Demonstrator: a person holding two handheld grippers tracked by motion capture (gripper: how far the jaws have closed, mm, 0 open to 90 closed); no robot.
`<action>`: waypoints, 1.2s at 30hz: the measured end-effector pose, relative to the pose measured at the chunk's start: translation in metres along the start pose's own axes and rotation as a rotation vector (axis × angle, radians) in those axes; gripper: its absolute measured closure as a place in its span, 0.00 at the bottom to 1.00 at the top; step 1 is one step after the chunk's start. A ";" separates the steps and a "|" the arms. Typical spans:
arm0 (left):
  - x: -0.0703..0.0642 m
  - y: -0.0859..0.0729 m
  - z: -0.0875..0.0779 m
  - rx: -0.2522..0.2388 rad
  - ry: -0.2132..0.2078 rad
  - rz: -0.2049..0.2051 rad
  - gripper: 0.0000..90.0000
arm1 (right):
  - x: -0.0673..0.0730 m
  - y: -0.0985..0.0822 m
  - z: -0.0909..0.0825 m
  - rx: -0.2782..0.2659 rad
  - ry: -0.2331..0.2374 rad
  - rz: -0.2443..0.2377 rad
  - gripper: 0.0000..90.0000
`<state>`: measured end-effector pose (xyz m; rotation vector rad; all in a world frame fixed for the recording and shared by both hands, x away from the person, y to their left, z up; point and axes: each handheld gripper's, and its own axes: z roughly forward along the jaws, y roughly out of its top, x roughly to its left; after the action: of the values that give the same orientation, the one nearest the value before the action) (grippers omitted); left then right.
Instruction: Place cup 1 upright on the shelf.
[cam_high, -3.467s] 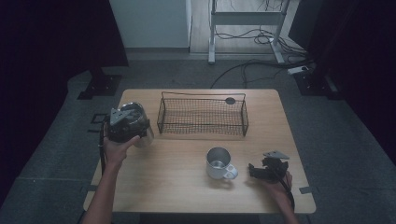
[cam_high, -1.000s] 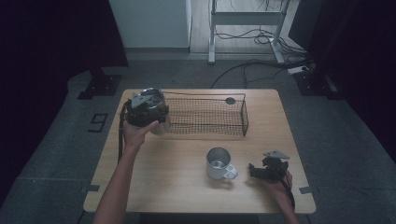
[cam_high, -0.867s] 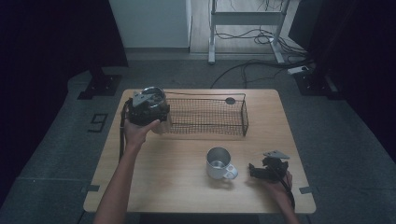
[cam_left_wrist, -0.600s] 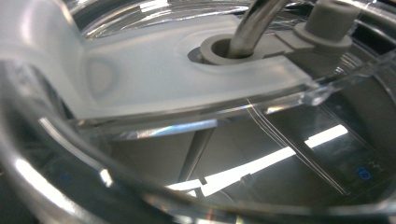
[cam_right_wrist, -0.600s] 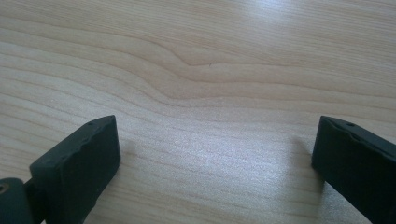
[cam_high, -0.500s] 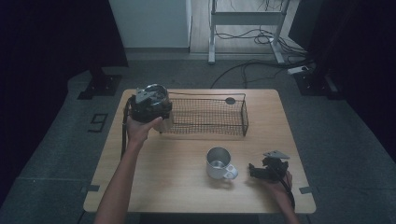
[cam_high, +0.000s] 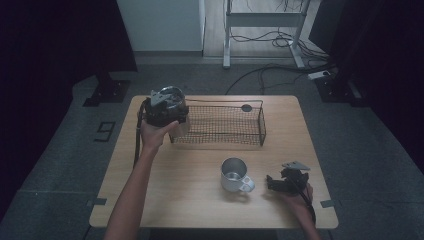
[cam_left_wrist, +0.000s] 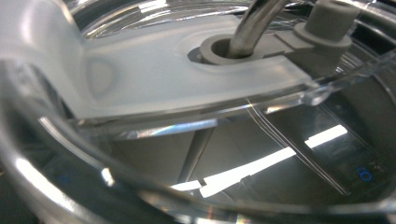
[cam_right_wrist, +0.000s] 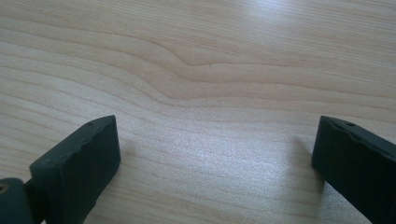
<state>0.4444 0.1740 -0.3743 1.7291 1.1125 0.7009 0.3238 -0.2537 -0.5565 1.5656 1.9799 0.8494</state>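
Step in hand: a clear lidded cup (cam_high: 170, 102) is judged to be on its way into the wire basket (cam_high: 220, 122).
How to do it well: the cup should be kept upright, cleared over the basket's left rim, then lowered onto the mesh floor before release.
Cup position: held above the basket's left end.
Left gripper (cam_high: 162, 112): closed on the cup, whose lid (cam_left_wrist: 154, 70) and metal straw (cam_left_wrist: 254, 23) are seen close up.
Right gripper (cam_right_wrist: 212, 154): jaws wide apart, empty, resting on the surface (cam_high: 180, 185) right of a steel mug (cam_high: 234, 175).
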 end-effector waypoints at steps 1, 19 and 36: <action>-0.001 0.001 0.002 -0.006 -0.003 -0.005 0.05 | 0.000 0.000 0.000 0.000 0.000 0.000 0.01; -0.001 0.014 0.024 0.004 -0.014 -0.010 0.05 | 0.000 0.000 0.000 0.000 0.001 -0.002 0.01; -0.001 0.020 0.050 0.022 -0.019 -0.033 0.05 | 0.000 0.000 0.000 0.002 0.000 -0.001 0.01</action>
<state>0.4928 0.1505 -0.3761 1.7288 1.1364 0.6531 0.3238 -0.2538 -0.5563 1.5651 1.9819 0.8469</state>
